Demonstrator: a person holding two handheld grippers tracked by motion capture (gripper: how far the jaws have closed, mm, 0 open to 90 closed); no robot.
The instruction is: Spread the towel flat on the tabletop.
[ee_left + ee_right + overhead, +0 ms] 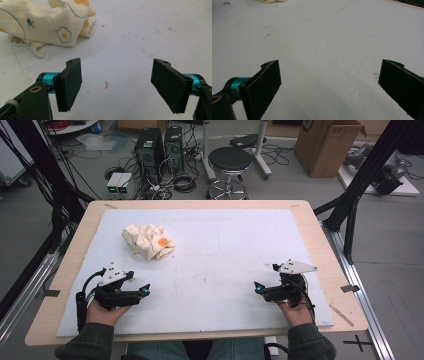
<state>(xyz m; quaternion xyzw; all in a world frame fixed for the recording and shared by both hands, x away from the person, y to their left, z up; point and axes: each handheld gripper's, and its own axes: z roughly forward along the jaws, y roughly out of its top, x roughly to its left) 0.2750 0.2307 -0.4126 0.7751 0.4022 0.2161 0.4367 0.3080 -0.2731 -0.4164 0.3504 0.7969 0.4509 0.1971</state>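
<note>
my left fingers [145, 291] and right fingers [257, 287] stood spread and empty near me, well apart on the table [210, 265], framing the crumpled cloth [148, 241] far left, ready to reach.

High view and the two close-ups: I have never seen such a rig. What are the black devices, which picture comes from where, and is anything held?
A person sits at a table covered by a white mat, holding a hand-held claw in each hand: the left claw and the right claw. One camera looks down from above; the others ride on each claw, looking along its black jaws. Both claws are open and hold nothing. A crumpled cream cloth printed with fried eggs lies beyond the left claw, apart from it.
</note>
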